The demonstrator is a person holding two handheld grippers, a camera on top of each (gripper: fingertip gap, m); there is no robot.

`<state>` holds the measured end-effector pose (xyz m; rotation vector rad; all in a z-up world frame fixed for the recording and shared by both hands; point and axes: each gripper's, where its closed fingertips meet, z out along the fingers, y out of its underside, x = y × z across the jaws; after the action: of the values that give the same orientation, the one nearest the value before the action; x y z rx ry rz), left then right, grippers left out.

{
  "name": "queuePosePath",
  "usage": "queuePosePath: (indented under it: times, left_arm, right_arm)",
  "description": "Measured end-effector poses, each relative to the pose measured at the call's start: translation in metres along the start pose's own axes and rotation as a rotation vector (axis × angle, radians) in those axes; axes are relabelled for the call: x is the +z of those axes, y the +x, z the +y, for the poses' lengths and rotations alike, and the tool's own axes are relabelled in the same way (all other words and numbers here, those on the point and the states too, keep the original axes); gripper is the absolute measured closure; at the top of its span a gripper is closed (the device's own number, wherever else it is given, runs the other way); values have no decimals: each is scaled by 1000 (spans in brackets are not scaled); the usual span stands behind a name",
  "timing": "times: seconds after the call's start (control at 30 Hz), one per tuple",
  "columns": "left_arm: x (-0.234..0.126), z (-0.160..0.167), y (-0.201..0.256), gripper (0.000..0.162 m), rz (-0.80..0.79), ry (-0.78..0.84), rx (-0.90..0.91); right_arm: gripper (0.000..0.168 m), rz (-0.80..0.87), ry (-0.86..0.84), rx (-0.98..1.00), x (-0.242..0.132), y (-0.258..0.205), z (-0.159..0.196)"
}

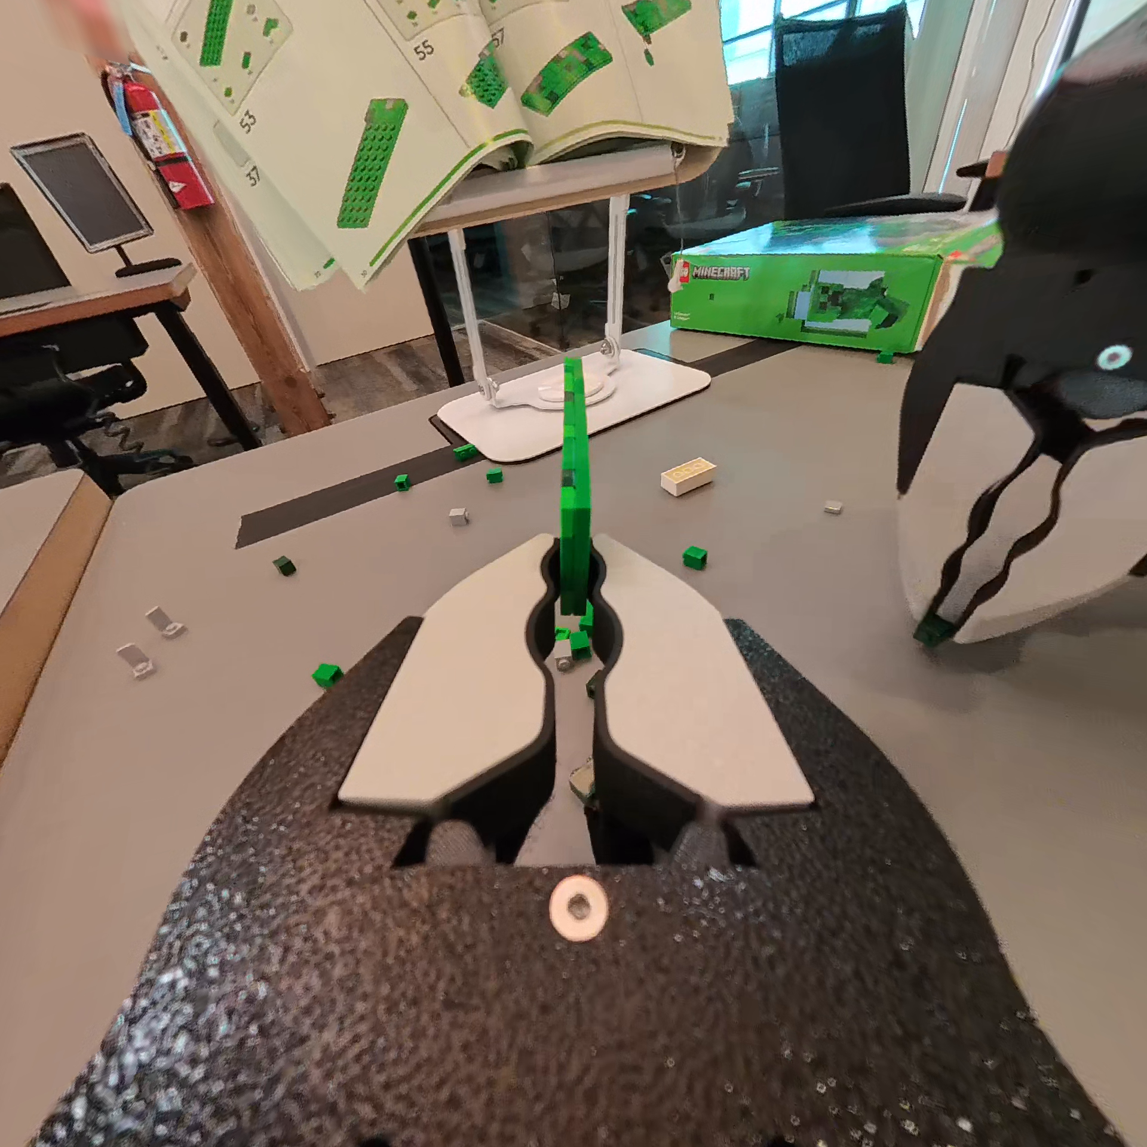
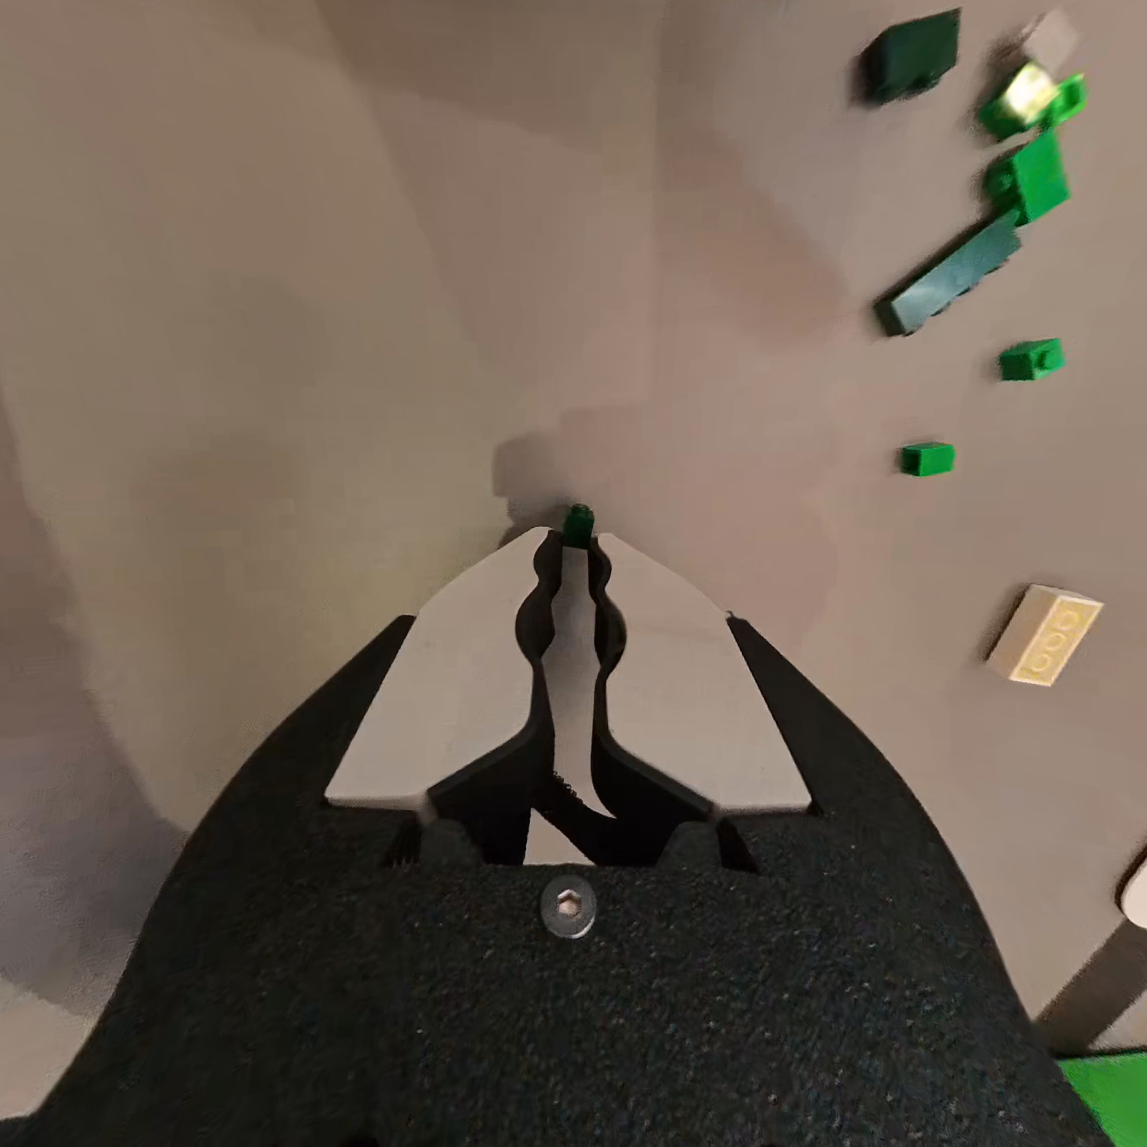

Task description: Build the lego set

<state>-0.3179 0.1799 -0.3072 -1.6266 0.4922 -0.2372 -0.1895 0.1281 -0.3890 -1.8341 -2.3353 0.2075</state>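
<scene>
My left gripper is shut on a long green plate assembly, held on edge and pointing away over the grey table. My right gripper is shut on a small dark green brick, tips down at the table surface. In the left wrist view the right gripper shows at the right with that brick at its tips. Several small green bricks lie scattered on the table. A few more bricks lie under my left gripper's fingers.
An open instruction booklet rests on a white stand at the back. A green set box lies back right. A cream brick, grey small pieces and a dark green plate lie about. Some 15 cm of space lies between my two pairs of fingers.
</scene>
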Motion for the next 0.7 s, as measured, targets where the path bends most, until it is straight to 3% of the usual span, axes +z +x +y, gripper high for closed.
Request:
queuePosePath:
  times: [0.1,0.17,0.43,0.7]
  left_arm:
    - [0,0,3,156,7,-1,13]
    - [1,0,2,156,8,-1,8]
    - [1,-2,3,156,24,18,-21]
    - [0,-5,7,156,42,33,-15]
  right_arm:
    - [160,4,7,-7,5,-1,0]
    - [151,27,67,7,1,-2,-1]
    - [150,185,532,246,-9,1,-5]
    - [155,197,622,346,-1,-1,-3]
